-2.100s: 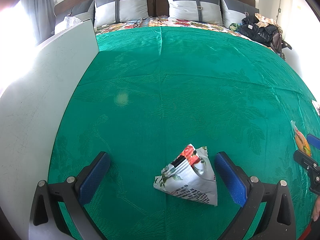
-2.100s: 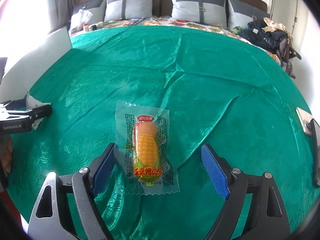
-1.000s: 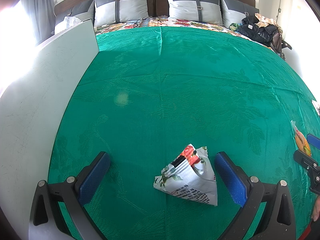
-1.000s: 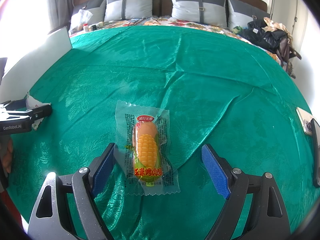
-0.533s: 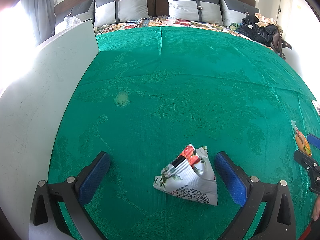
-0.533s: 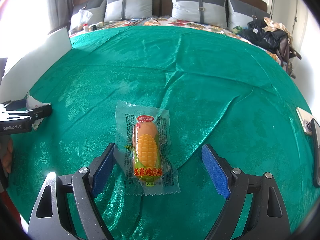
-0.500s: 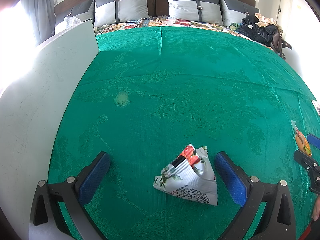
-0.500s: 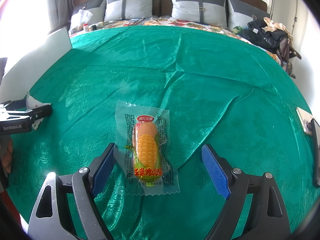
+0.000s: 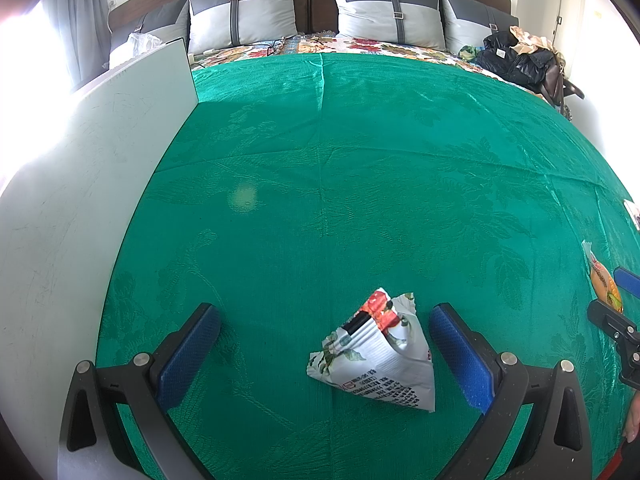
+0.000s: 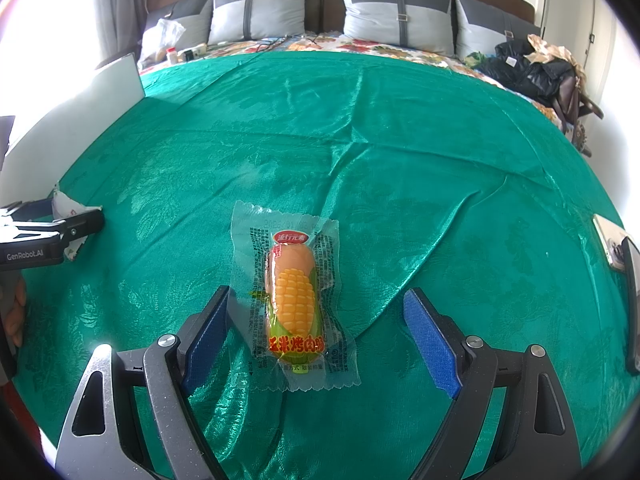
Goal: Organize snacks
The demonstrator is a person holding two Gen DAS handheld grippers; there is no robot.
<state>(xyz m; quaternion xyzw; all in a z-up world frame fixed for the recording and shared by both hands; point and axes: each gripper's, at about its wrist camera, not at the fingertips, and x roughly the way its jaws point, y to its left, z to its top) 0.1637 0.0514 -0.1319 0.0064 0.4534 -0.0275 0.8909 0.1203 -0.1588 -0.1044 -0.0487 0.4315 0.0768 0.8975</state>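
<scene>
A white triangular snack bag (image 9: 376,354) with red and black print lies on the green bedspread (image 9: 360,184), between the blue pads of my open left gripper (image 9: 324,344), nearer the right pad. A clear packet with a corn-shaped sausage snack (image 10: 292,300) lies between the pads of my open right gripper (image 10: 316,324), close to the left pad. Neither packet is gripped. The corn packet also shows at the right edge of the left wrist view (image 9: 604,284). The white bag shows at the left of the right wrist view (image 10: 66,210).
A white board (image 9: 80,200) stands along the left side of the bed. Grey pillows (image 9: 244,16) line the headboard. A black bag and clothes (image 10: 532,68) lie at the far right. A flat object (image 10: 612,244) lies at the right edge.
</scene>
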